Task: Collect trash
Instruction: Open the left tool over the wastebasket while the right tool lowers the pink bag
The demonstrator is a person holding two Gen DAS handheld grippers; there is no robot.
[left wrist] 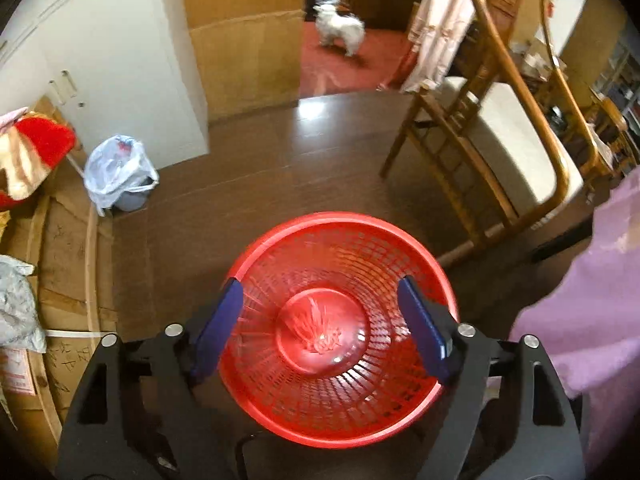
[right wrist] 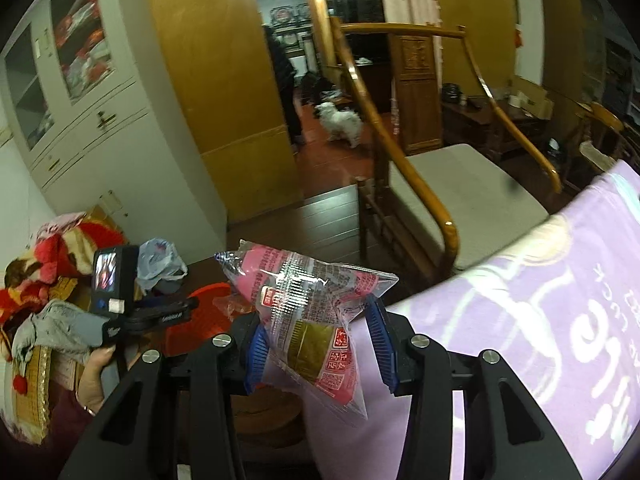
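In the left wrist view a red mesh basket [left wrist: 340, 412] stands on the dark wood floor right under my left gripper [left wrist: 320, 284]. That gripper is open, with nothing between its blue pads [left wrist: 218, 332]. A blurred orange-red scrap [left wrist: 320, 336] shows over the basket's bottom; whether it lies there or is falling I cannot tell. My right gripper [right wrist: 318, 320] is shut on a clear and pink printed plastic bag [right wrist: 308, 312], held in the air. To its left, a hand [right wrist: 94, 376] holds the left gripper [right wrist: 176, 310] over the red basket [right wrist: 200, 320].
A wooden armchair [left wrist: 500, 140] with a pale cushion stands to the right, with purple cloth [left wrist: 592, 300] nearer. A bin lined with a white bag [left wrist: 120, 172] stands by the white cabinet. Cardboard and bundled cloth [left wrist: 36, 152] crowd the left. A white dog [left wrist: 340, 26] and a person [right wrist: 286, 80] are by the doorway.
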